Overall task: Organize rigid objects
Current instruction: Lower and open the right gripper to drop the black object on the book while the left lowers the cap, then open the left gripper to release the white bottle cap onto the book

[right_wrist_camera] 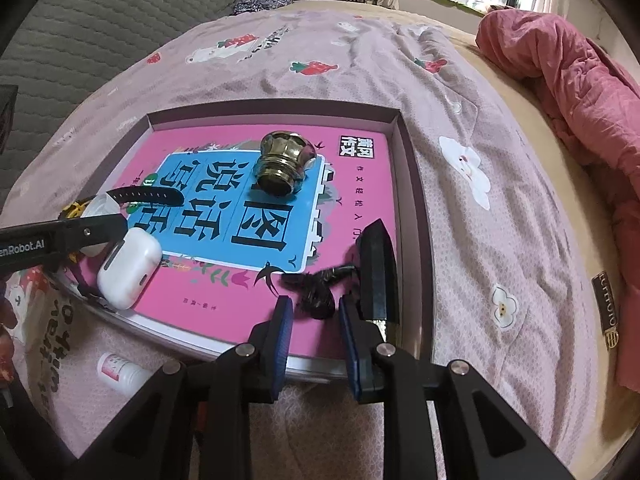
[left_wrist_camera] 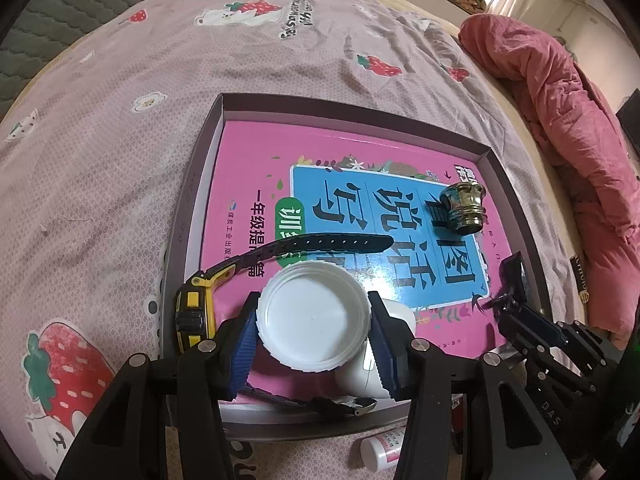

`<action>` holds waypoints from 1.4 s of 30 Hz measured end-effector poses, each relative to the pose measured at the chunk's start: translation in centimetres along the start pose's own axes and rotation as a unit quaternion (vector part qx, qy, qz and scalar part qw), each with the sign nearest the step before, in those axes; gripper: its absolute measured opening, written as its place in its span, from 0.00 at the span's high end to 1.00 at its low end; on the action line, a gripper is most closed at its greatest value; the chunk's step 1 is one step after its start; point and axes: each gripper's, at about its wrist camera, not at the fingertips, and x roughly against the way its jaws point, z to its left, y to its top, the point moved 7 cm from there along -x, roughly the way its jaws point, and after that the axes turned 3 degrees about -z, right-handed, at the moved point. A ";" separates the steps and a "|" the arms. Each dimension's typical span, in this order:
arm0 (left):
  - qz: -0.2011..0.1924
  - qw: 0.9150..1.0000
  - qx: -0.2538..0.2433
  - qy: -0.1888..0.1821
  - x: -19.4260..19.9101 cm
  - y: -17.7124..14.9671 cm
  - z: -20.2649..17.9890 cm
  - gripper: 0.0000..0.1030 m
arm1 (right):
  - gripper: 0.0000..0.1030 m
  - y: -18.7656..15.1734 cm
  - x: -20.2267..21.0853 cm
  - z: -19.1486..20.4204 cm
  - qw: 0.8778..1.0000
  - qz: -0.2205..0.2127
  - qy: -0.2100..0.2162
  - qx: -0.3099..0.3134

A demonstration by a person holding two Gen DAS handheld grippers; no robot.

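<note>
1. Progress: a shallow grey cardboard box lid (left_wrist_camera: 192,184) lies on the bed as a tray, floored by a glossy pink book (right_wrist_camera: 224,320); already inside, in my judgement placed, are a ribbed brass-coloured metal cap (right_wrist_camera: 285,162), a smooth white plastic earbud case (right_wrist_camera: 128,268), a yellow-and-black rubber-strapped watch (left_wrist_camera: 196,312) and a black wedge-shaped block (right_wrist_camera: 374,276) with a tangled black cord (right_wrist_camera: 316,284) beside it.
2. Left gripper (left_wrist_camera: 314,334): clamped on a round white plastic lid (left_wrist_camera: 312,316) with a knurled rim, held over the tray's near edge; not yet set down.
3. Right gripper (right_wrist_camera: 314,344): jaws narrow, nothing pressed between the pads; the cord lies just ahead of them, above the tray's near right corner.
4. Outstanding: a small white plastic bottle (right_wrist_camera: 120,374) with a pink label lies outside the tray on the patterned pink bedsheet (right_wrist_camera: 460,240); it appears the chief item left.
5. Surfaces: the sheet is soft and wrinkled; the book cover is slick, so round pieces may roll.
</note>
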 end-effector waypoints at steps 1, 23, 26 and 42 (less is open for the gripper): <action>0.001 1.000 0.001 0.000 0.0 0.0 0.0 0.49 | 0.75 0.0 0.2 0.0 1.000 -0.004 0.001 0.000; 0.015 1.000 0.016 0.022 -1.3 1.2 -0.1 0.49 | 0.59 0.1 4.9 -0.3 0.995 -0.068 0.036 -0.063; 0.012 1.000 0.016 0.017 -1.0 0.9 0.0 0.48 | 0.59 0.3 5.2 -0.4 0.995 -0.073 0.035 -0.066; -0.004 1.000 -0.002 0.007 1.7 -1.4 -0.8 0.35 | 0.51 -0.5 5.6 -0.4 0.994 -0.080 0.031 -0.071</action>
